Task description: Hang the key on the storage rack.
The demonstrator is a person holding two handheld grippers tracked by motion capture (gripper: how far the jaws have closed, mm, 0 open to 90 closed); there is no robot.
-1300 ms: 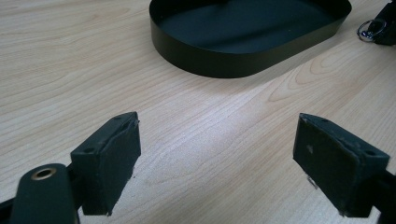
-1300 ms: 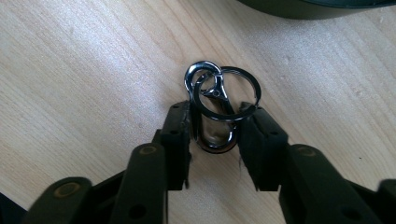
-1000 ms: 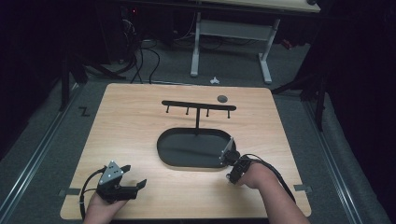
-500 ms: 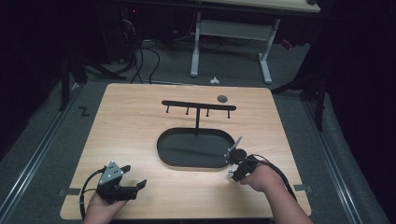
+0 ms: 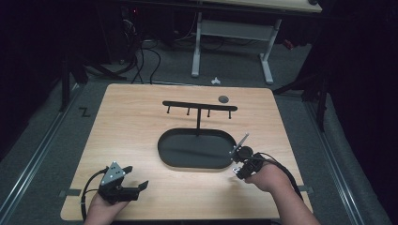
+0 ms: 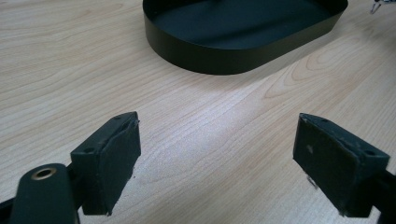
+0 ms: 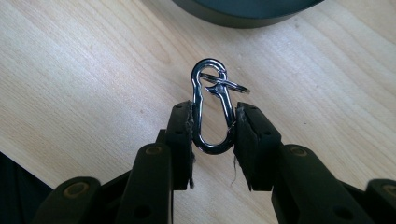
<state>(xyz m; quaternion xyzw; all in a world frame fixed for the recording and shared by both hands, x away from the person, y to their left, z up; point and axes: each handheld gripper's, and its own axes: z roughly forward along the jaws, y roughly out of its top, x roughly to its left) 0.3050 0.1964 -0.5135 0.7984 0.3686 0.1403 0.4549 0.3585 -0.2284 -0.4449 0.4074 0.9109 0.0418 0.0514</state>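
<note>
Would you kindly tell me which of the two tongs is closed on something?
The right tongs, beside the oval tray: they pinch a silver carabiner clip. The left tongs stand wide open with bare table between.

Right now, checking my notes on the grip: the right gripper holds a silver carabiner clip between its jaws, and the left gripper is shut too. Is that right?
Not quite. The right gripper does clamp the silver carabiner clip, but the left gripper is open: the left gripper view shows its jaws wide apart over bare table, holding nothing.
</note>
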